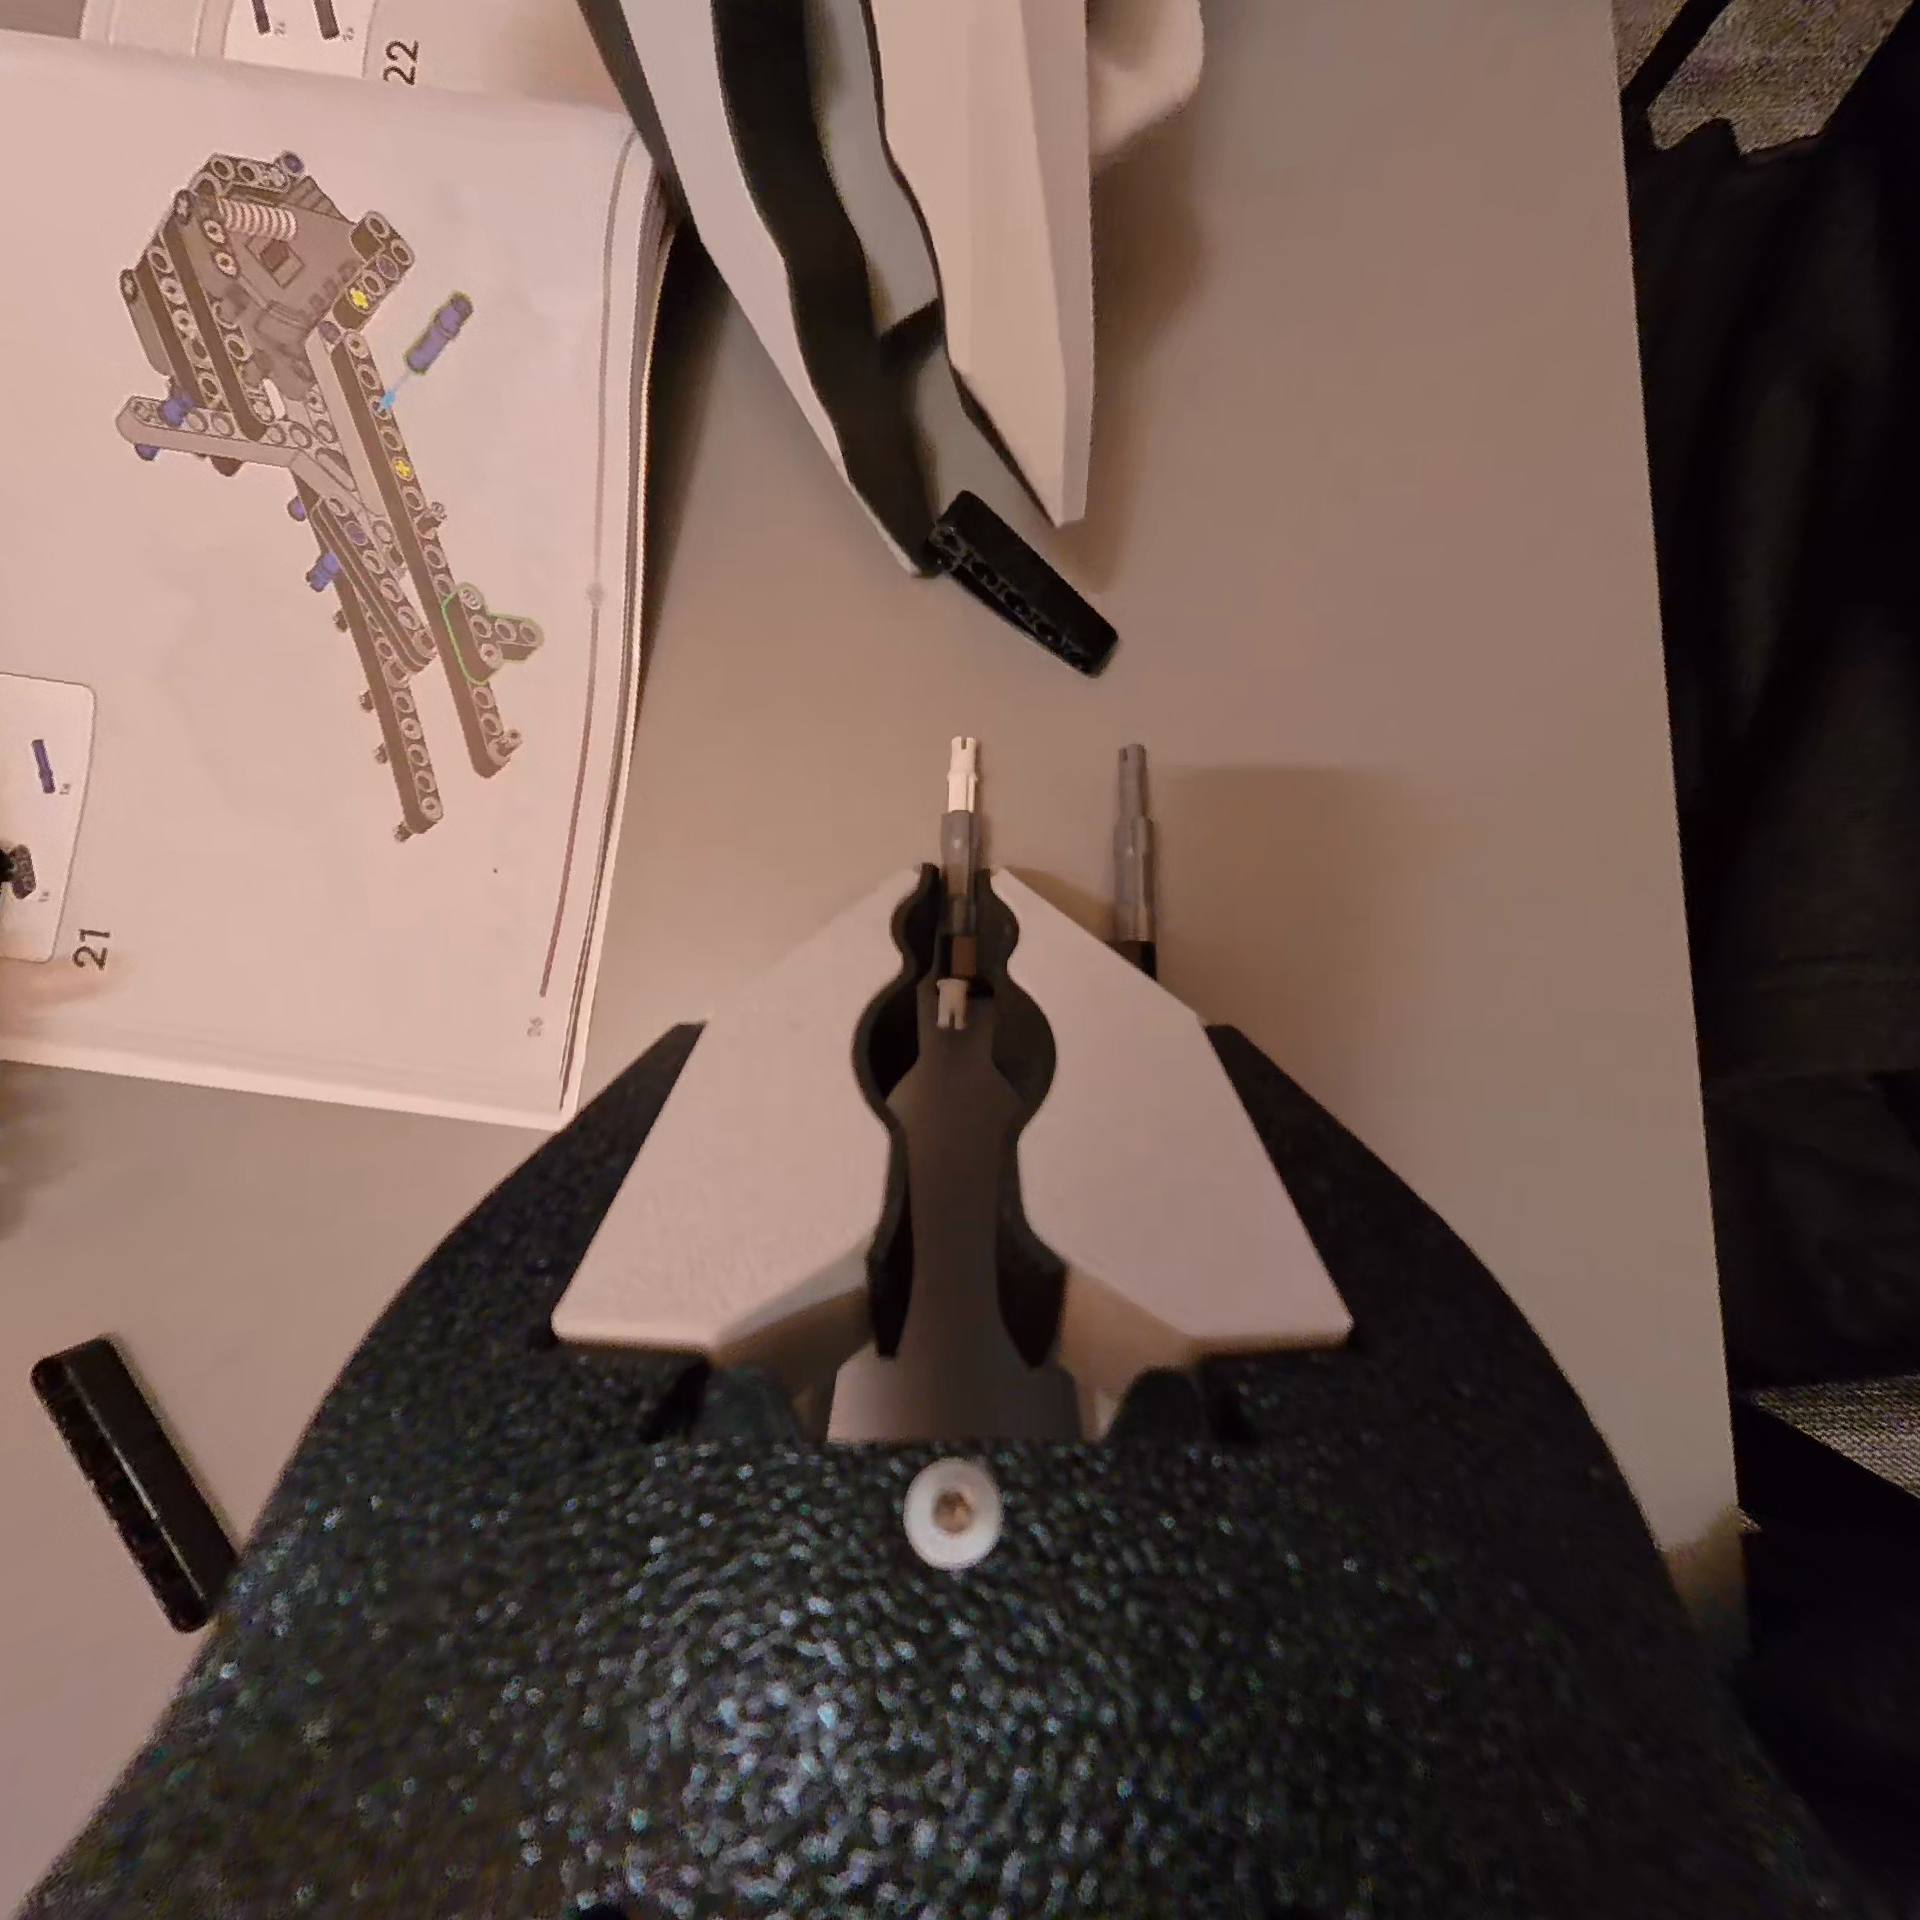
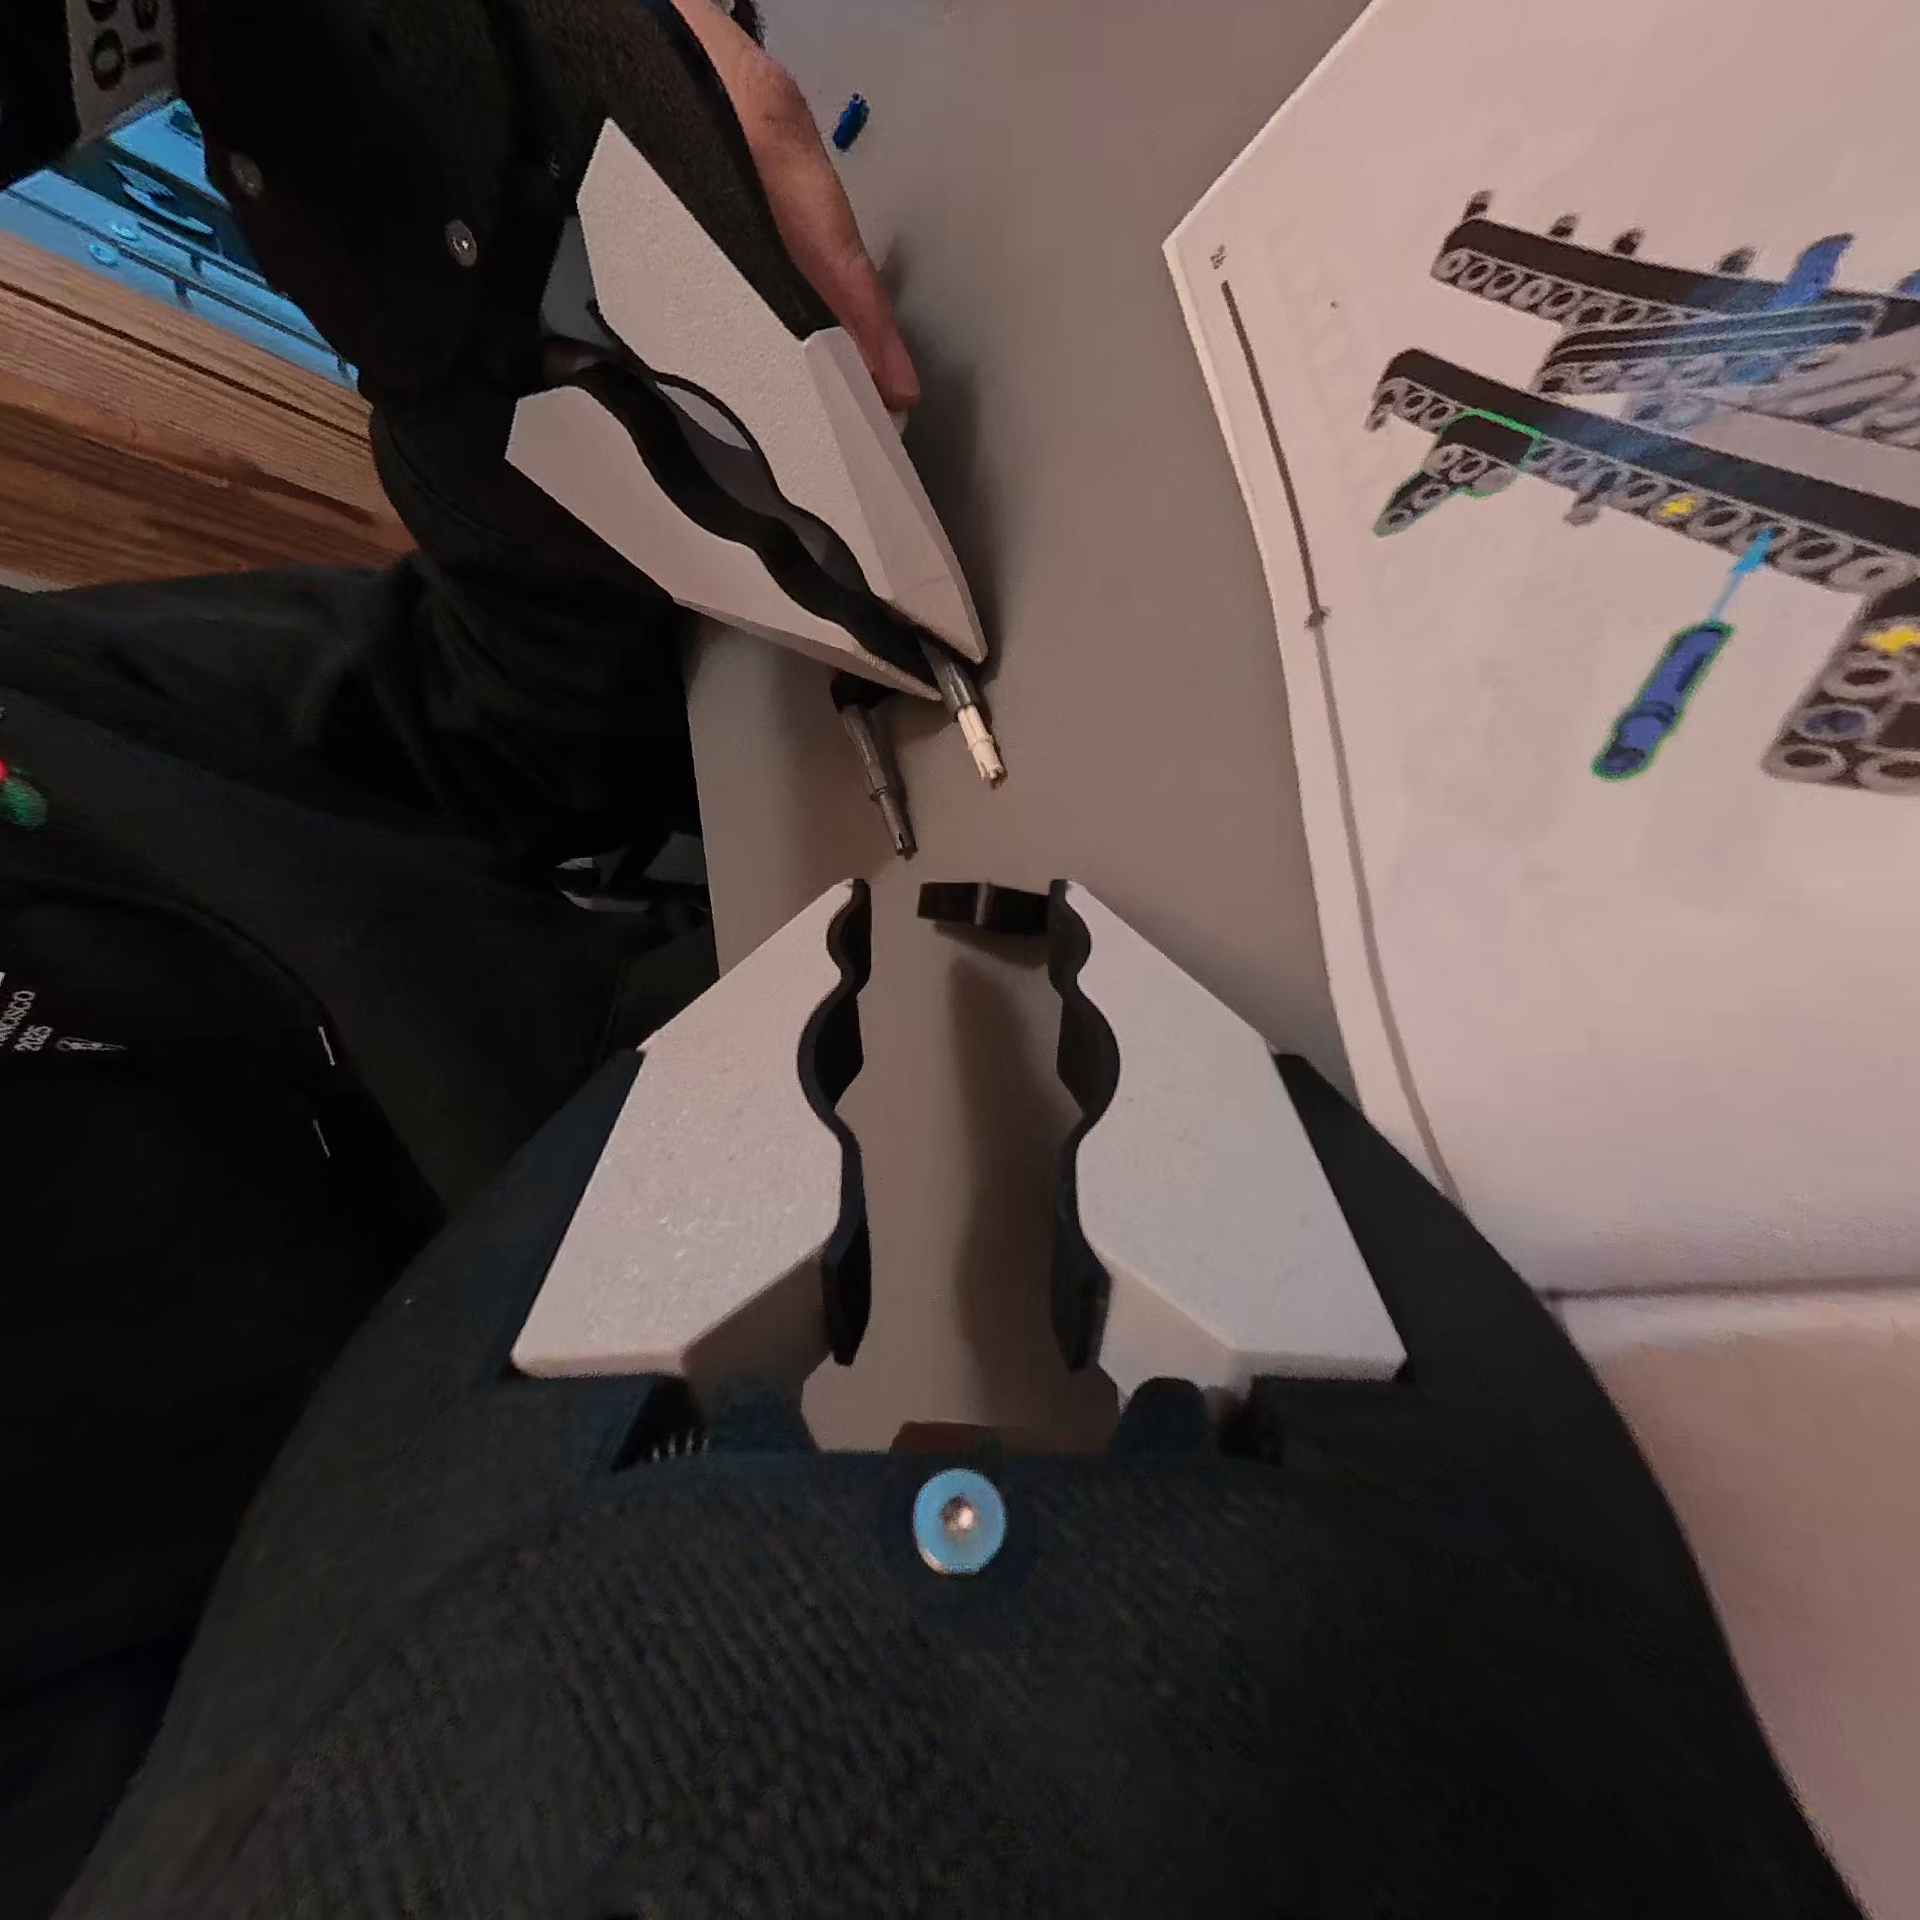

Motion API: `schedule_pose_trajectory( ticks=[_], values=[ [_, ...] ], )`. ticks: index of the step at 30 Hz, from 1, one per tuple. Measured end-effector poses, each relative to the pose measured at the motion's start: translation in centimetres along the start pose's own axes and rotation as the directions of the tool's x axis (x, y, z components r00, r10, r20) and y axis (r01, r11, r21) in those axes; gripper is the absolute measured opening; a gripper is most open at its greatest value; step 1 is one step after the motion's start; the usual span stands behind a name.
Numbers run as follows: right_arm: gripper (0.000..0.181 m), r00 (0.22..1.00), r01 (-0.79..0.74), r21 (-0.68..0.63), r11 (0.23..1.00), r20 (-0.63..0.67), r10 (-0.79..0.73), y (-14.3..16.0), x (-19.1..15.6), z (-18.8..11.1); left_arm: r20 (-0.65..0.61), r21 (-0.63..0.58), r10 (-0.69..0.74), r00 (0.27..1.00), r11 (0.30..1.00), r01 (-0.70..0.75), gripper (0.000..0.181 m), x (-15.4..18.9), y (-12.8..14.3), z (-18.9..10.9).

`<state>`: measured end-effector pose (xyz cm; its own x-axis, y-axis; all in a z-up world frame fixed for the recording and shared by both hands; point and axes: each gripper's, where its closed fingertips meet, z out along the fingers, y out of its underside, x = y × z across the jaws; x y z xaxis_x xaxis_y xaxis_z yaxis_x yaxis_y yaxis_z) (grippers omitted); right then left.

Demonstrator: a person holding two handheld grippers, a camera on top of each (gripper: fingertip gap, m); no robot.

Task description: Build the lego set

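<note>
My left gripper (image 1: 961, 873) is shut on a thin grey pin with white ends (image 1: 964, 790), whose white tip sticks out ahead of the fingertips. It also shows in the right wrist view (image 2: 956, 665), with the pin (image 2: 977, 732) pointing toward my right gripper. A second grey pin with a black end (image 1: 1132, 842) lies on the table just beside it. My right gripper (image 2: 956, 888) is open, and a short black beam (image 2: 982, 906) lies between its fingertips, against the right finger. The right gripper (image 1: 987, 530) and the beam (image 1: 1029, 592) also show ahead in the left wrist view.
An open instruction booklet (image 1: 312, 623) lies on the grey table (image 1: 1351, 675), and also shows in the right wrist view (image 2: 1558, 935). Another black beam (image 1: 130, 1486) lies nearer me on the left. A small blue pin (image 2: 850, 116) lies far off. The table edge (image 1: 1662, 831) runs close beside the pins. My right fingertips sit around 6 cm from my left ones.
</note>
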<state>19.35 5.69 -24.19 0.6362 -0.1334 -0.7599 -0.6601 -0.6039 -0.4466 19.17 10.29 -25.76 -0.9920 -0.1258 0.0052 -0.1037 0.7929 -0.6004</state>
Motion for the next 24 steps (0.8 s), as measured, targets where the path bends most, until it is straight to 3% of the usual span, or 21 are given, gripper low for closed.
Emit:
schedule_pose_trajectory(
  ticks=[7,11,14,18,21,24],
  values=[
    [0.055,0.989,0.103,0.099,0.990,-0.115,-0.092,-0.8,0.5,-1.1,0.001,0.004,-0.003,1.000,1.000,0.003,0.004,-0.1,0.1,-0.1],
    [0.061,0.958,0.171,0.145,0.975,-0.256,-0.130,-0.9,0.5,-2.5,0.009,0.005,0.011,1.000,1.000,-0.011,0.004,-0.2,0.2,-0.1],
    [0.049,0.909,0.297,0.265,0.917,-0.371,-0.188,-2.1,-1.3,-4.3,0.052,0.032,0.062,0.997,0.997,-0.063,0.004,-0.8,-0.3,-0.6],
    [0.030,0.862,0.377,0.382,0.844,-0.477,-0.169,-3.1,-3.0,-5.7,0.146,0.167,0.115,0.983,0.976,-0.139,0.004,-1.3,-3.2,-2.5],
    [0.000,0.811,0.507,0.375,0.776,-0.513,-0.282,-3.4,-4.7,-4.9,0.234,0.239,0.154,0.960,0.948,-0.211,0.004,-1.2,-5.8,-4.1],
    [0.000,0.785,0.562,0.384,0.733,-0.528,-0.325,-3.9,-5.5,-4.7,0.323,0.284,0.194,0.926,0.914,-0.290,0.004,-1.0,-7.9,-5.2]
  ],
)
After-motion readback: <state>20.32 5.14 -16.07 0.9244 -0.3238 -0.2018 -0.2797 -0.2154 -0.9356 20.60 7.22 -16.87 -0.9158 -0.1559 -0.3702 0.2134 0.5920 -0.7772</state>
